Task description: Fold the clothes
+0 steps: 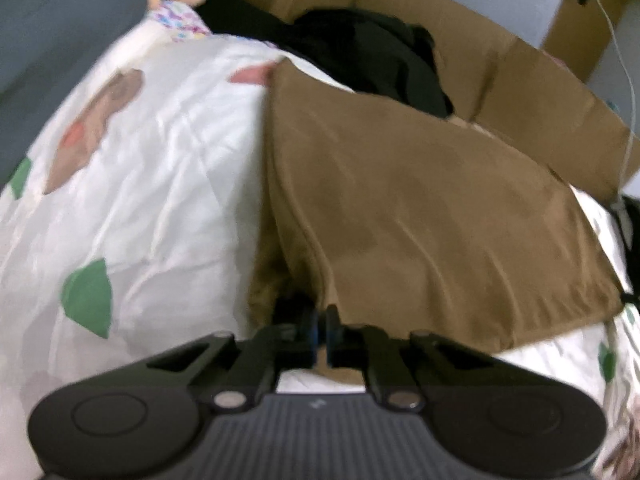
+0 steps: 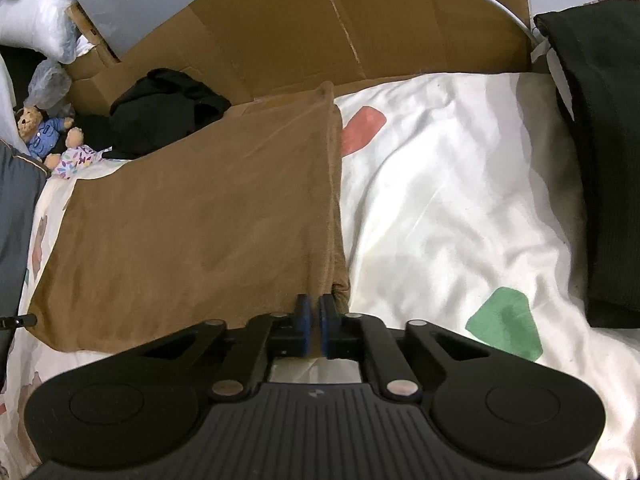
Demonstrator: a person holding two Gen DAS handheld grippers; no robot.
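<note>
Both tools, left (image 1: 320,320) and right (image 2: 314,308), pinch near corners of the soft, rectangular brown cloth (image 2: 200,216).

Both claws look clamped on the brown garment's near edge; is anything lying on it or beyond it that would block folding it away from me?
Nothing lies on the brown garment itself. Left claw and right claw each pinch its near edge. Past the far edge sit a black clothes pile and a cardboard wall, which touches the far corner.

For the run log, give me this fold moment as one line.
left gripper: shut on brown garment near corner | right gripper: shut on its other near corner | garment: spread on white duvet
</note>
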